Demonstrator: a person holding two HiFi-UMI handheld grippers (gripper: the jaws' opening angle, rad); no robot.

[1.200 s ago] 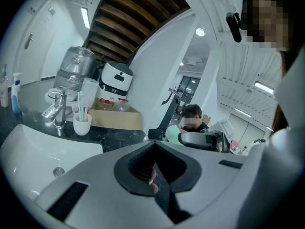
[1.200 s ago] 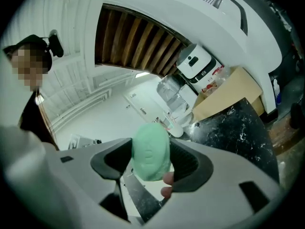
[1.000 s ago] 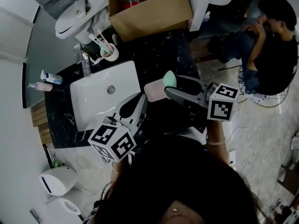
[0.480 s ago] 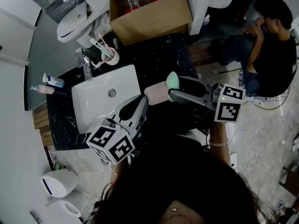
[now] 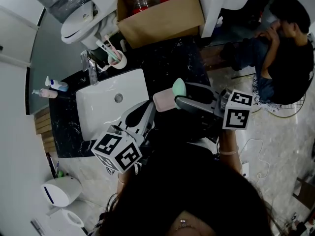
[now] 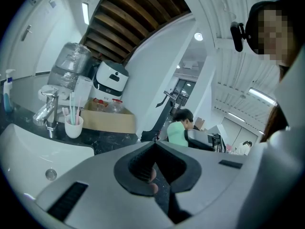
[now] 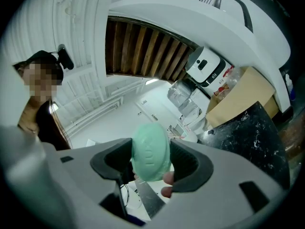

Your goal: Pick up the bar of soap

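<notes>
counter [image 5: 170, 58]: 1 soap [image 5: 179, 86] in r gripper [image 5: 181, 93]

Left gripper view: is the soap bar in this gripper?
No, the left gripper is shut on nothing; the right gripper clamps the green soap bar.

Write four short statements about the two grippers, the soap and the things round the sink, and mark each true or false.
1. The right gripper is shut on the green bar of soap. True.
2. The left gripper is wide open. False: its jaws are together, with nothing between them.
3. The pink soap dish lies inside the sink. False: it sits on the dark counter, to the right of the sink.
4. A white cup with toothbrushes stands near the tap. True.
</notes>
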